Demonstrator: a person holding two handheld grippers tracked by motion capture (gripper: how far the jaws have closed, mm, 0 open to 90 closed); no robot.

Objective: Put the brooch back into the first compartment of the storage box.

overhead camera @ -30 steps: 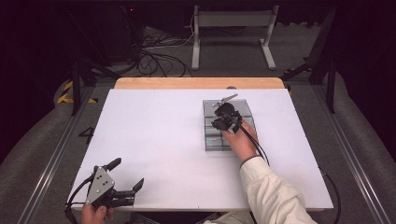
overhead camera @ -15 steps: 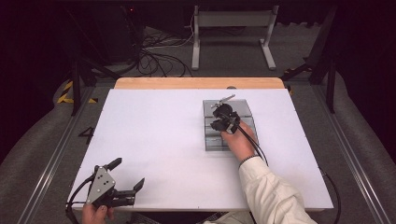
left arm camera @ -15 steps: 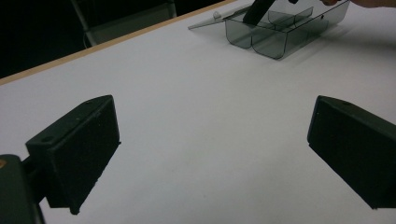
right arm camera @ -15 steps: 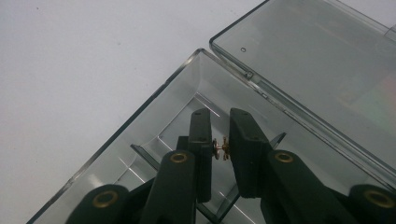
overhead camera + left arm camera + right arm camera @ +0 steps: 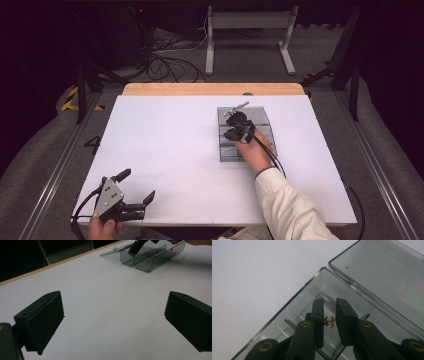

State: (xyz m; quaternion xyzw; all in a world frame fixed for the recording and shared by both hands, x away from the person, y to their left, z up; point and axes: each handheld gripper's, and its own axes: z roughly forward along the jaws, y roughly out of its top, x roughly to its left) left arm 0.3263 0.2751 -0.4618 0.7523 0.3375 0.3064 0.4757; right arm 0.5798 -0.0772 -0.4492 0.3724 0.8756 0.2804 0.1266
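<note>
Right gripper view: the right gripper (image 5: 329, 322) is seen at lower centre, its fingers (image 5: 318, 315) set close together with a narrow gap; they have just been opening slightly. A small brown, gold-toned item (image 5: 329, 322) is seen in that gap, blurred; whether it is pressed by the pads cannot be told. The fingers are lowered into a compartment of a smoky transparent box (image 5: 287, 312), whose hinged lid (image 5: 387, 277) lies open flat at upper right. High view: the box (image 5: 227, 152) is placed right of centre on the white worktop (image 5: 165, 150), with the right gripper (image 5: 234, 127) over it and the right hand (image 5: 256, 152) behind. At lower left, the left gripper (image 5: 137, 187) is held near the worktop edge, fingers spread wide and empty. Left gripper view: both fingers (image 5: 41, 320) are recorded well apart over bare worktop (image 5: 112, 315), the box (image 5: 150, 255) far off at upper right.
</note>
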